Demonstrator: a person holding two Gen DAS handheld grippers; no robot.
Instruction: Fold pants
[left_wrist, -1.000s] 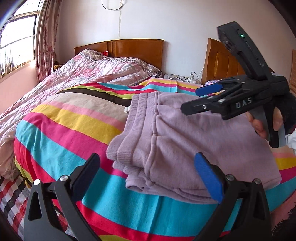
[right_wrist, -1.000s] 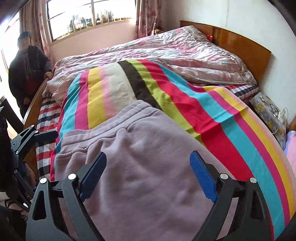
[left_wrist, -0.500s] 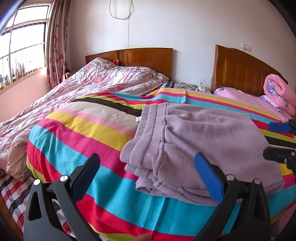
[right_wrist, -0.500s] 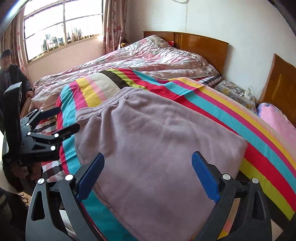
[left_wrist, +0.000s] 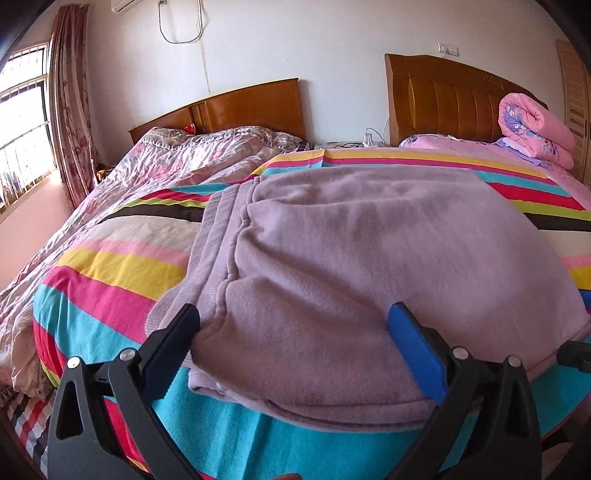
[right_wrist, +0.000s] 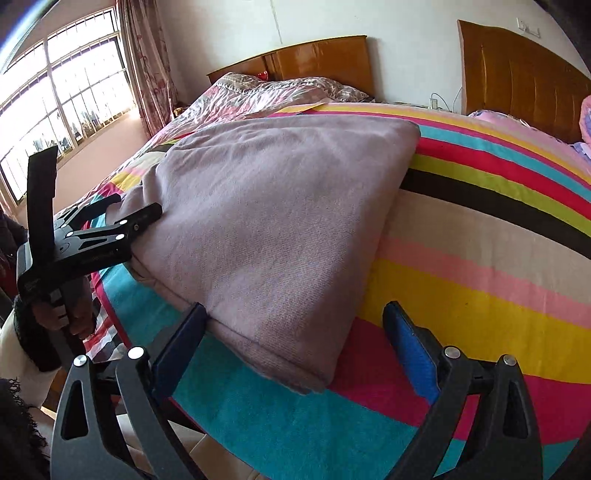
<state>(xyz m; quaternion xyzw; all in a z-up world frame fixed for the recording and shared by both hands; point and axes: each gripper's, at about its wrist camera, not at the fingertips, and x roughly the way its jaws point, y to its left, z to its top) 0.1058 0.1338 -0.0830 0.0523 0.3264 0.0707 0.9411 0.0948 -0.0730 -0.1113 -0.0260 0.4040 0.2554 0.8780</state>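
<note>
Lilac fleece pants (left_wrist: 369, 258) lie folded in a thick stack on the striped bedspread (left_wrist: 110, 266), waistband to the left. My left gripper (left_wrist: 295, 328) is open, its jaws on either side of the near left edge of the stack. In the right wrist view the pants (right_wrist: 280, 221) run back from the near edge, and my right gripper (right_wrist: 295, 328) is open around their near right corner. The left gripper (right_wrist: 122, 218) shows there at the left, its fingers against the pants' left edge.
The striped bedspread (right_wrist: 480, 258) covers the bed, which has a crumpled pink quilt (left_wrist: 177, 158) at the far left and a wooden headboard (left_wrist: 236, 107). A second headboard (left_wrist: 443, 99) and a rolled pink quilt (left_wrist: 535, 129) are at the right. A window (right_wrist: 66, 96) is at the left.
Both grippers have come down to the near edge of the folded pants; the left one now straddles the left end and the right one the right corner. Both stay open.
</note>
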